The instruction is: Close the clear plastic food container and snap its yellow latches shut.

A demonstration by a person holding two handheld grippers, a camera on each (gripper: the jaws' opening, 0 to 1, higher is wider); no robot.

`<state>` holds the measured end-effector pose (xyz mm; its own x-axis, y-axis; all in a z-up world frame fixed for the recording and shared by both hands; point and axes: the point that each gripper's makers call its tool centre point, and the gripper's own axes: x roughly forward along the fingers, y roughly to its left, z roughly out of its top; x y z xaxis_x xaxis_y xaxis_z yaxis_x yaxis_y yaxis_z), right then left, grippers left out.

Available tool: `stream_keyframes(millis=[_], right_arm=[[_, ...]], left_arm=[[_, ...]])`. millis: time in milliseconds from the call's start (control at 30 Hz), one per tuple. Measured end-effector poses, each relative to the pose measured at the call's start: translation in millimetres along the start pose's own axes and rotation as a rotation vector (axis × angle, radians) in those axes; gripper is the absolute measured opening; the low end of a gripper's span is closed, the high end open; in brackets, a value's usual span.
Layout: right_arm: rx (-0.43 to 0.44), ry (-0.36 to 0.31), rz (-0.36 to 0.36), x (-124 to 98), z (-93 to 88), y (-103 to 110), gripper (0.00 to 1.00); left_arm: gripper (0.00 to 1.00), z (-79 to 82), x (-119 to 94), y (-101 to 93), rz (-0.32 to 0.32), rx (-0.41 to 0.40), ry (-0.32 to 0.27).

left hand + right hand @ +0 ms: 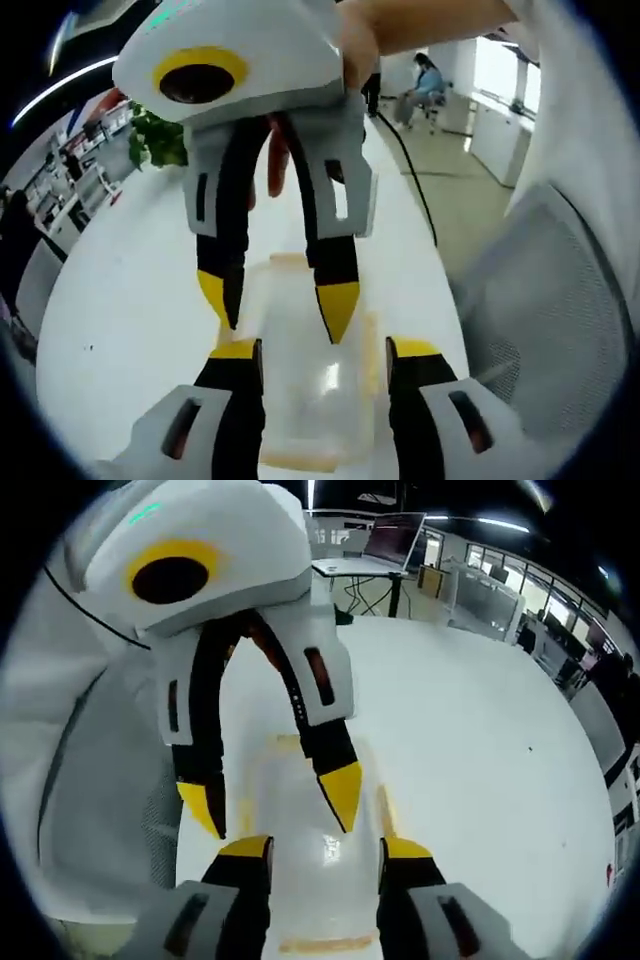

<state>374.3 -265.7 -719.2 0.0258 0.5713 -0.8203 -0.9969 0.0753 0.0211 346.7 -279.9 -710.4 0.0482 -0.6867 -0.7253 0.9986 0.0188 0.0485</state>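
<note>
White bench (pixel 130 310) under everything, broad and bare around the container (pixel 305 400). Beyond the bench's far end, seen from the left gripper view: green plant (pixel 160 140), a seated person (pixel 425 85) across the room, and a mesh chair back (pixel 560 300) close on one side.

Clear container lying flat on the bench, lid apparently down, long axis running straight from one gripper to the other. Yellow latches (pixel 385 810) faint along the long sides and across the near end (pixel 325 943) in the right gripper view; whether snapped or not, cannot tell.

Left gripper (pixel 325 350) straddling one end of the container, fingers spread wide either side of it, not pinching anything. Right gripper (pixel 325 845) likewise at the opposite end, fingers parted astride the box, gripping nothing. Facing each other head-on: right gripper (pixel 285 300) hanging over the container's far half in the left view, left gripper (pixel 275 795) doing the same in the right view, yellow tips pointing down toward the lid.

Judgement: both equally near, container dead ahead of and between each pair of fingers, so the side latches lie just outside the tips. Pressing those down along the long edges looks like the step in hand.
</note>
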Motion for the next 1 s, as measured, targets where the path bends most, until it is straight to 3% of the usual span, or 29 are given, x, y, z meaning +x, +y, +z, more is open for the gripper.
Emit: stream_keyframes(millis=[200,333,467,667,1000], right_arm=[[0.008,0.007,0.053,6,-1.9,0,0.6],[0.001,0.05,0.051,9,-6.9,-6,0.63],[0.036,0.022,0.099,9,-0.7,-1,0.68],[-0.026,0.082,0.109,14,-6.2,-4,0.65],[-0.001,0.116,0.153,18,-8.1,-5,0.65]], left_arm=[[0.48,-0.3,0,1.2,0.014,0.006,0.002],[0.49,-1.7,2,-0.8,0.017,0.011,0.005],[0.5,-4.1,3,2.9,0.036,0.027,0.016],[0.53,-8.3,8,5.6,0.05,0.082,0.044],[0.47,-14.8,16,-0.5,0.048,0.159,0.074]])
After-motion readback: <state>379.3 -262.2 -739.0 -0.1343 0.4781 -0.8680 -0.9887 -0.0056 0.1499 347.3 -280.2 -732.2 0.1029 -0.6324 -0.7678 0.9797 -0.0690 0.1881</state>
